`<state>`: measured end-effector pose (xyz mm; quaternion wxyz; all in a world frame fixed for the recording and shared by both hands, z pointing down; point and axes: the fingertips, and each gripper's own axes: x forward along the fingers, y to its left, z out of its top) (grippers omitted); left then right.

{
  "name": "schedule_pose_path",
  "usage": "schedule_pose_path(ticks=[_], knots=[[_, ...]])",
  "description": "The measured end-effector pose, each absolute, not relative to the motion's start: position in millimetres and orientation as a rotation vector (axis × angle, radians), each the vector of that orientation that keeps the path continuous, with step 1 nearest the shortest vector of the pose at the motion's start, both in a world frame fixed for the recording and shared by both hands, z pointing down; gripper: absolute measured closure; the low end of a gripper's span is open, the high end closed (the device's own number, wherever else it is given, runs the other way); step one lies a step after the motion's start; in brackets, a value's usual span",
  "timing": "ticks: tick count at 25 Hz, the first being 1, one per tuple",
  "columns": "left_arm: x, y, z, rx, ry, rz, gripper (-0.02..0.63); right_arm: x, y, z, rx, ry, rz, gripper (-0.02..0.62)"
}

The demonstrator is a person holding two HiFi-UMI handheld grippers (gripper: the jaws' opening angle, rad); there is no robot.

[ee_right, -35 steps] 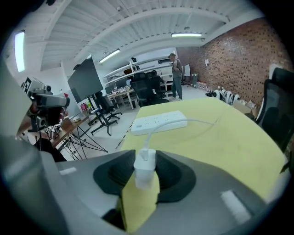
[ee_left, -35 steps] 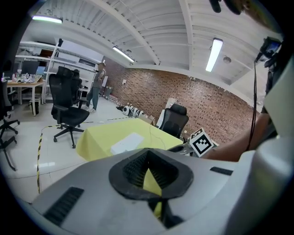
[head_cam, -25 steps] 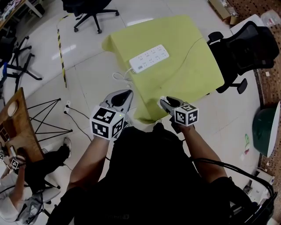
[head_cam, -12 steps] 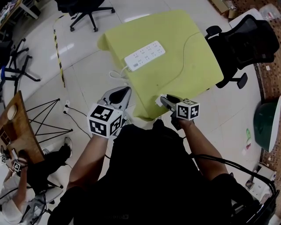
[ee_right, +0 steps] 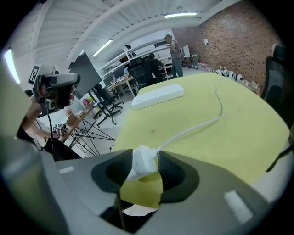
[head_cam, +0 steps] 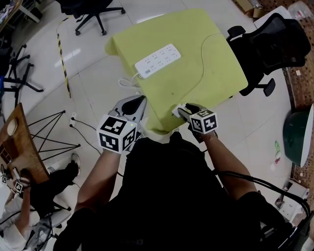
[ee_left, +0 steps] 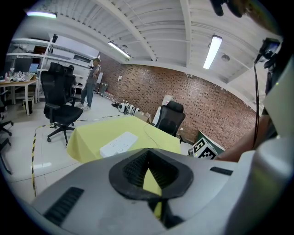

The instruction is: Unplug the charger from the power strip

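A white power strip (head_cam: 158, 61) lies at the far left of the yellow-covered table (head_cam: 216, 73); nothing is plugged into it. The white charger (head_cam: 177, 111) rests at the table's near edge, and its thin white cable (head_cam: 202, 51) curves away across the cloth. My right gripper (head_cam: 182, 112) stands round the charger (ee_right: 144, 160). Its jaws are opening: the charger leans on one pad and the other pad stands just off it. My left gripper (head_cam: 140, 101) hangs shut and empty off the table's near left corner. The strip (ee_left: 118, 143) lies far beyond its tips.
A black office chair (head_cam: 274, 44) stands right of the table and another (head_cam: 88, 10) beyond it. The strip's own lead (head_cam: 128, 84) hangs off the table's left side. A striped tape line (head_cam: 63, 54) crosses the floor. A seated person (head_cam: 19, 196) is at a wooden table, lower left.
My right gripper has come down a little at the table's near edge with the charger between its jaws. The left gripper has stayed where it was.
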<state>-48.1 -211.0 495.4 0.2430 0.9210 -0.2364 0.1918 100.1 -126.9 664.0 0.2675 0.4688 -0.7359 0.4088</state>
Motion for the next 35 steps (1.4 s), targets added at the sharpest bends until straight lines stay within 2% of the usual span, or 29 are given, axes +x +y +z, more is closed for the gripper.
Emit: schedule_pose_path(ticks=[10,23,26,29,30,35], knots=[[-53,-212,494,2.501,-0.646,0.511,0.600,116,-117,674,1.426,-1.959,1.392,0.396],[-60,-205,486,2.536,-0.594,0.503,0.600,136,-105,655,1.611,-1.855,1.306,0.386],[-62,-202,485,2.546,-0.568,0.498,0.600,130,-113,621,1.675,-1.971,1.300,0.438],[-61,-196,487,2.553,-0.541,0.490,0.600,125,-125,563,1.769,-2.194,1.233,0.569],[-60,-194,487,2.557,-0.537,0.487,0.600,124,-129,542,1.800,-2.276,1.199,0.594],[-59,-187,474,2.573,-0.580,0.440,0.601,118,-132,483,1.821,-2.475,1.067,0.594]])
